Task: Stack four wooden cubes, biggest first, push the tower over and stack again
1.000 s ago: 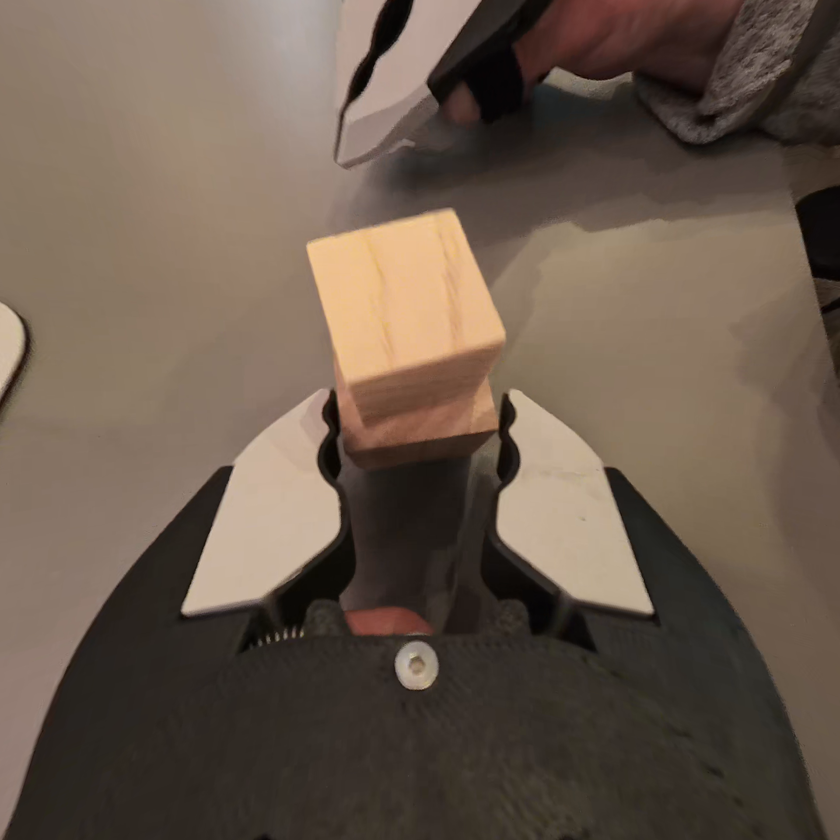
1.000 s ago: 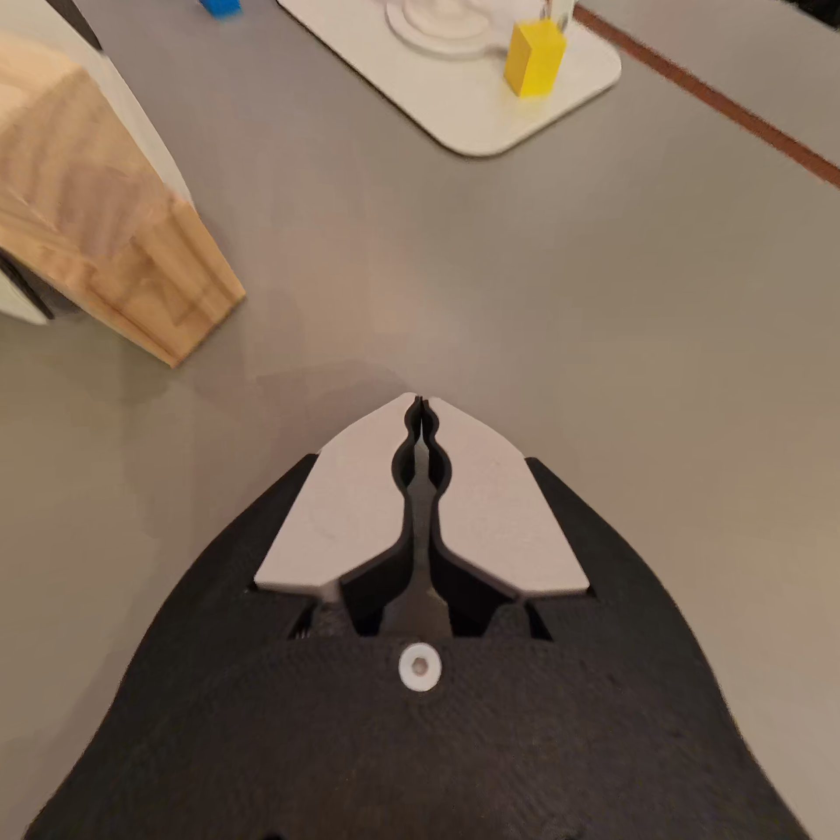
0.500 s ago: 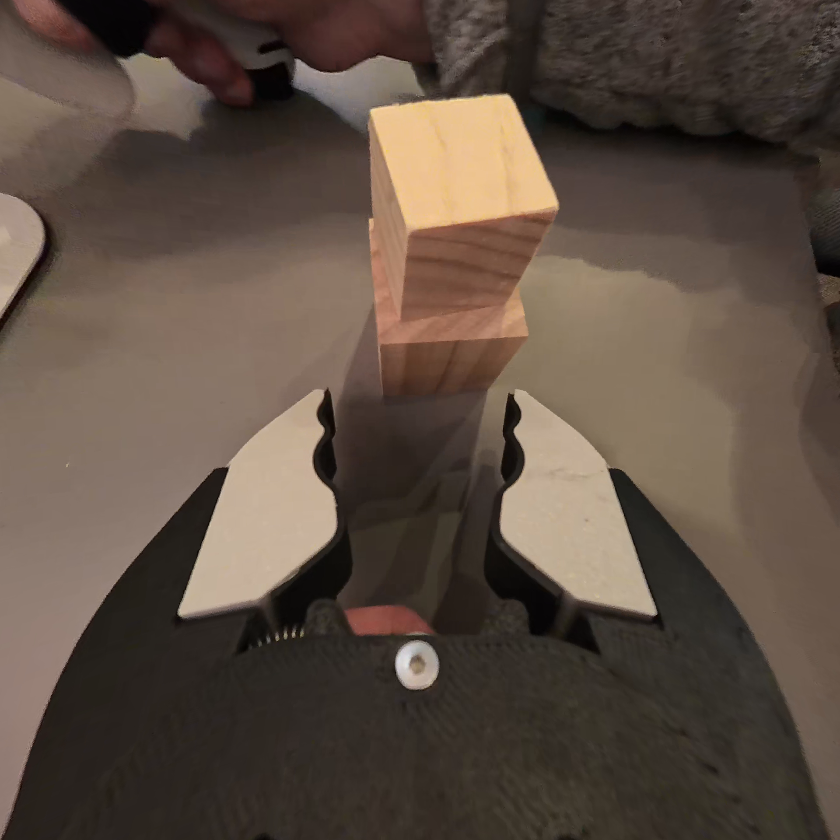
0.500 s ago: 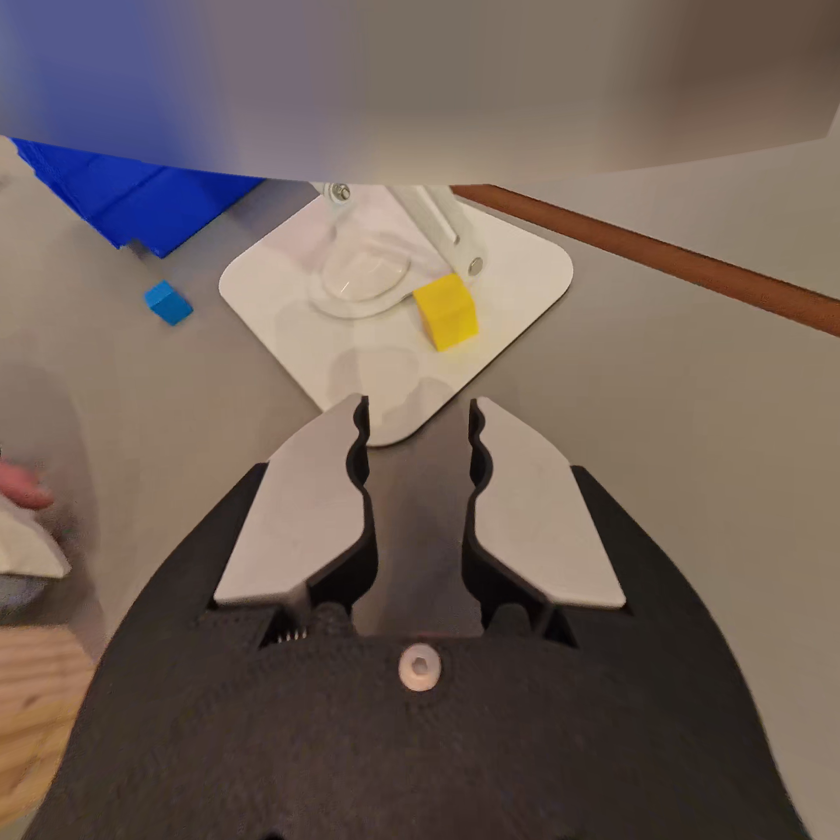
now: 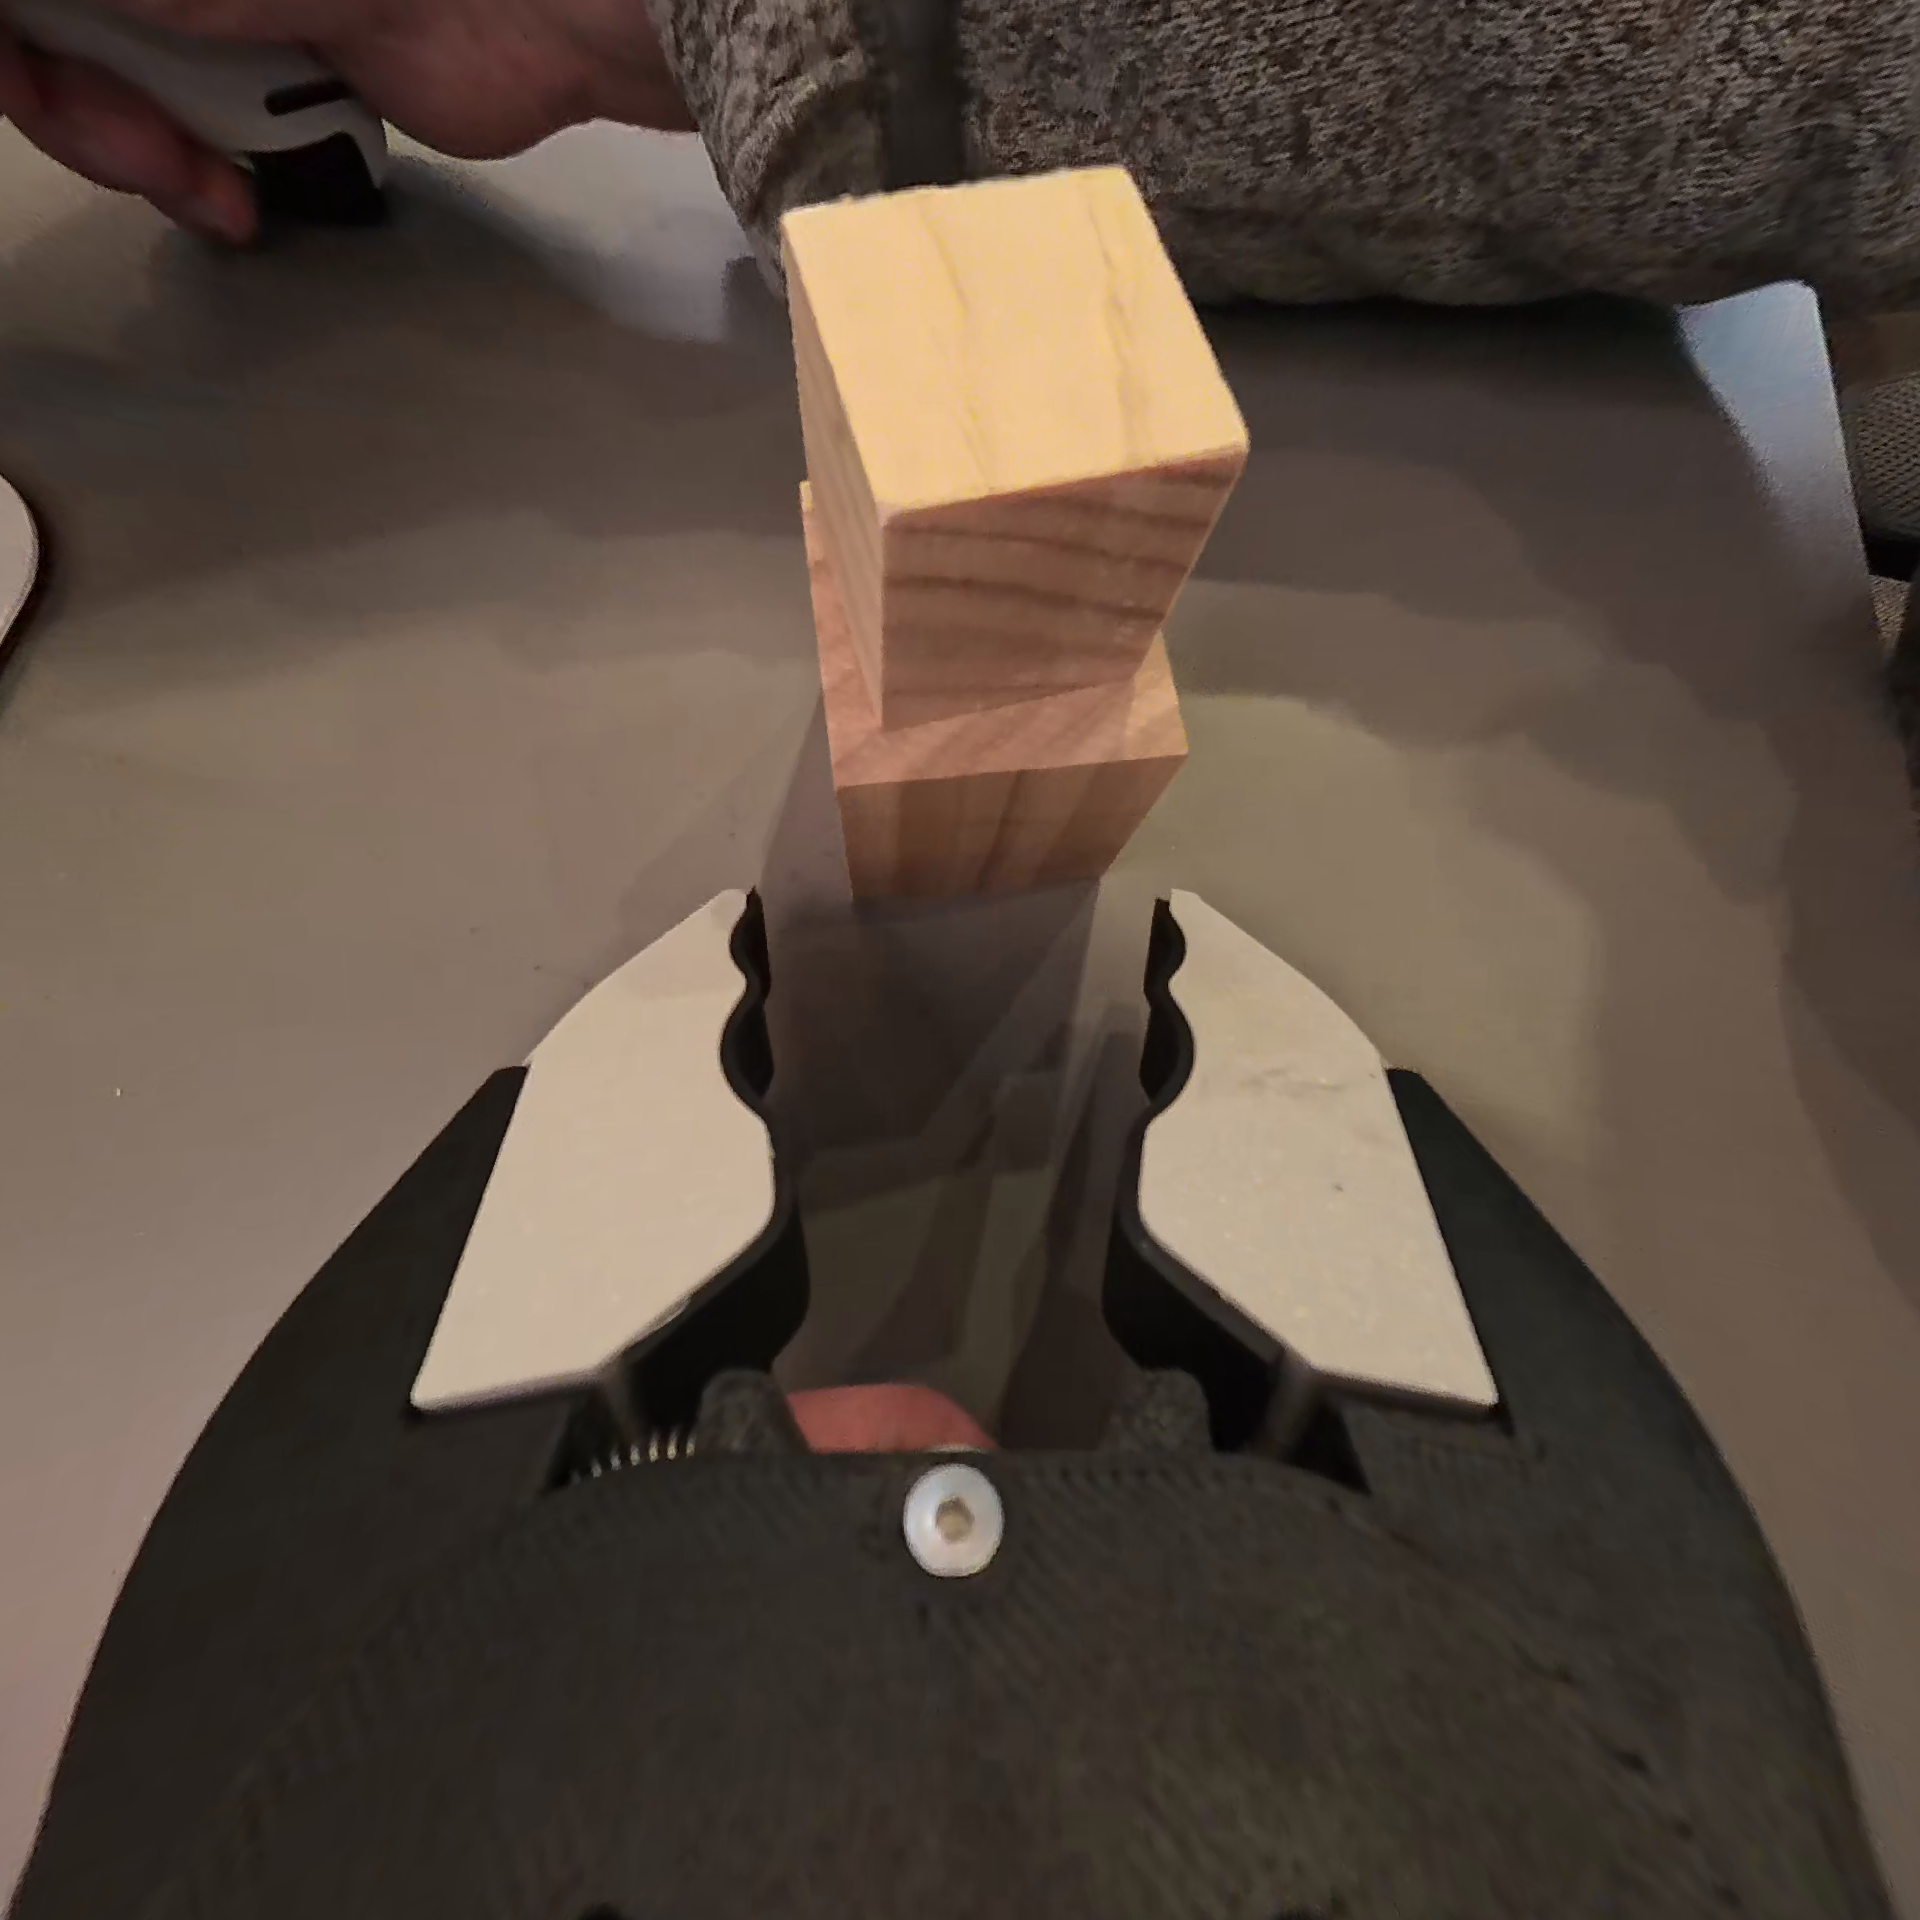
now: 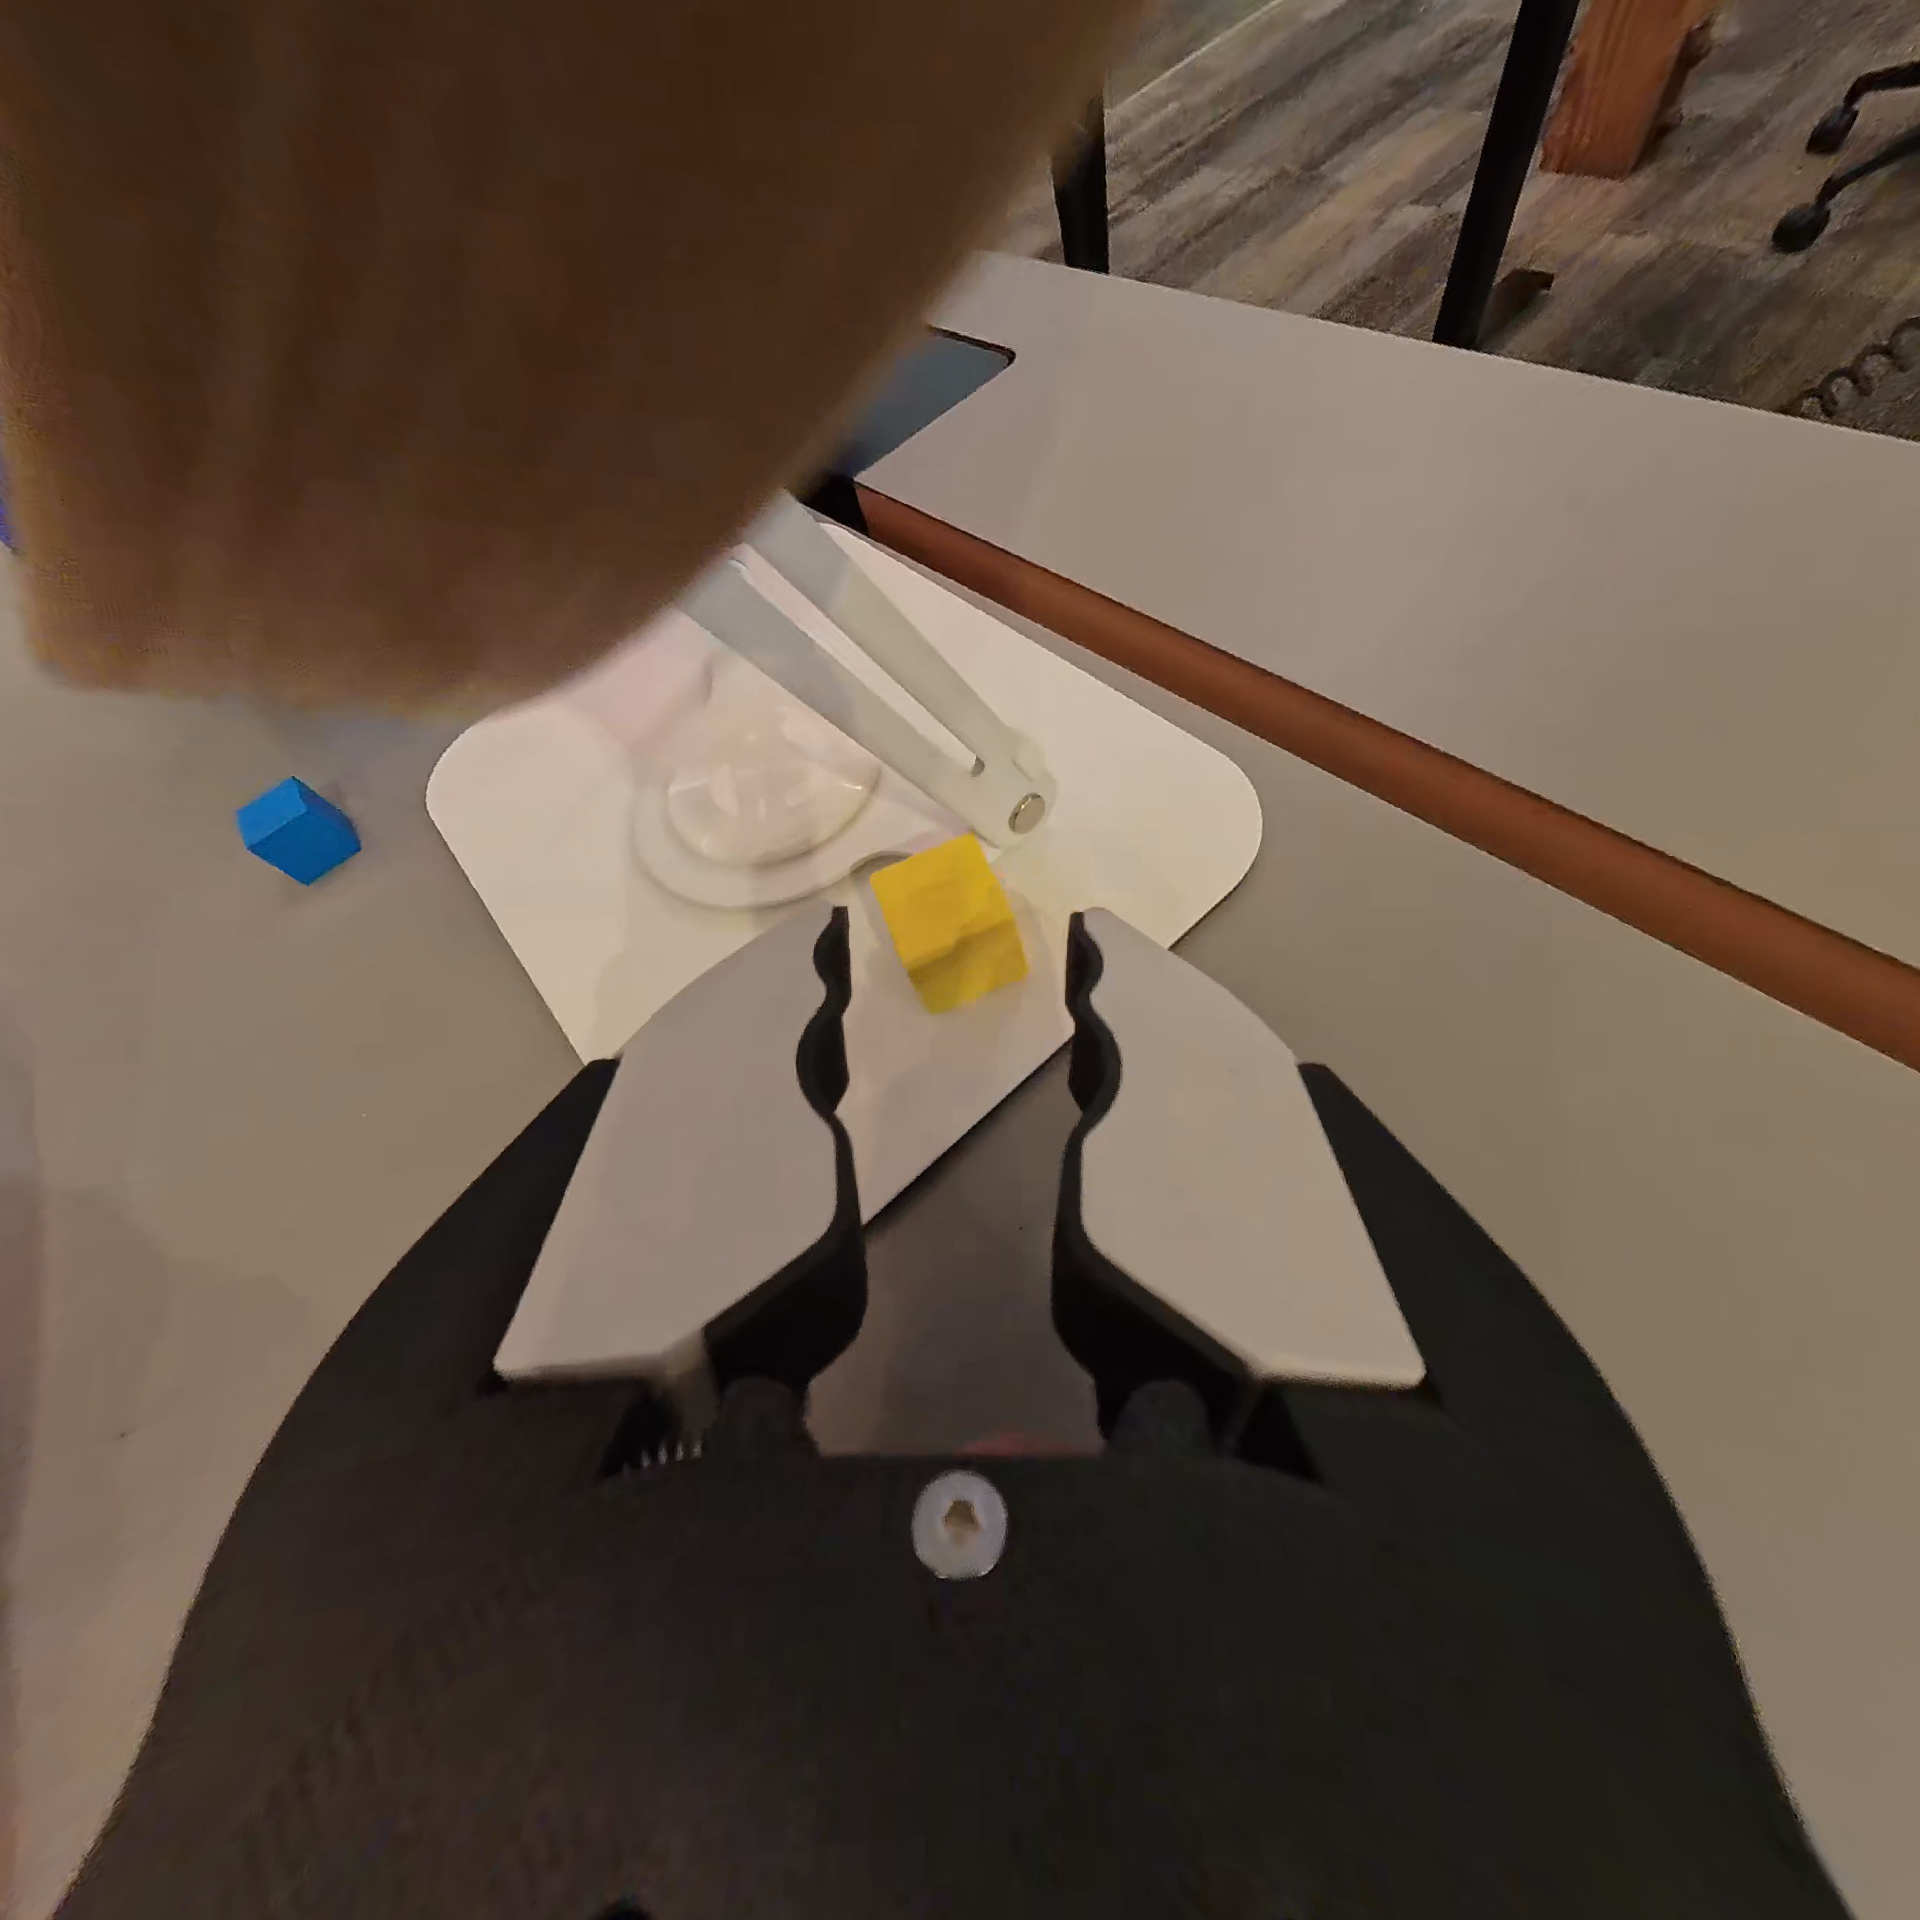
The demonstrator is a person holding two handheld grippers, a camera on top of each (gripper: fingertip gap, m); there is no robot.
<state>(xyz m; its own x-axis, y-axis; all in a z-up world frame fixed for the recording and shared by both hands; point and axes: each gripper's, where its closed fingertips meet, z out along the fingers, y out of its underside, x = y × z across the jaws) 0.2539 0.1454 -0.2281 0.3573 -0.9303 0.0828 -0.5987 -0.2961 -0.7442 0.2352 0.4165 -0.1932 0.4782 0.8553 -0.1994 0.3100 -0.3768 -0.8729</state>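
The left claw (image 5: 961, 914) is spread and empty, just short of the two stacked cubes: the top cube (image 5: 1013, 447) sits skewed on the bottom cube (image 5: 997, 800) on the desk (image 5: 364, 675). The right claw (image 6: 956, 925) is spread too, with a yellow cube (image 6: 945, 920) on a white plate (image 6: 540, 821) beyond its tips.

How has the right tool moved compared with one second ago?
Yes. The right tool has opened and swung toward the white base plate: the yellow cube, earlier far ahead, now sits between its tips, and the wooden cubes have left its view.
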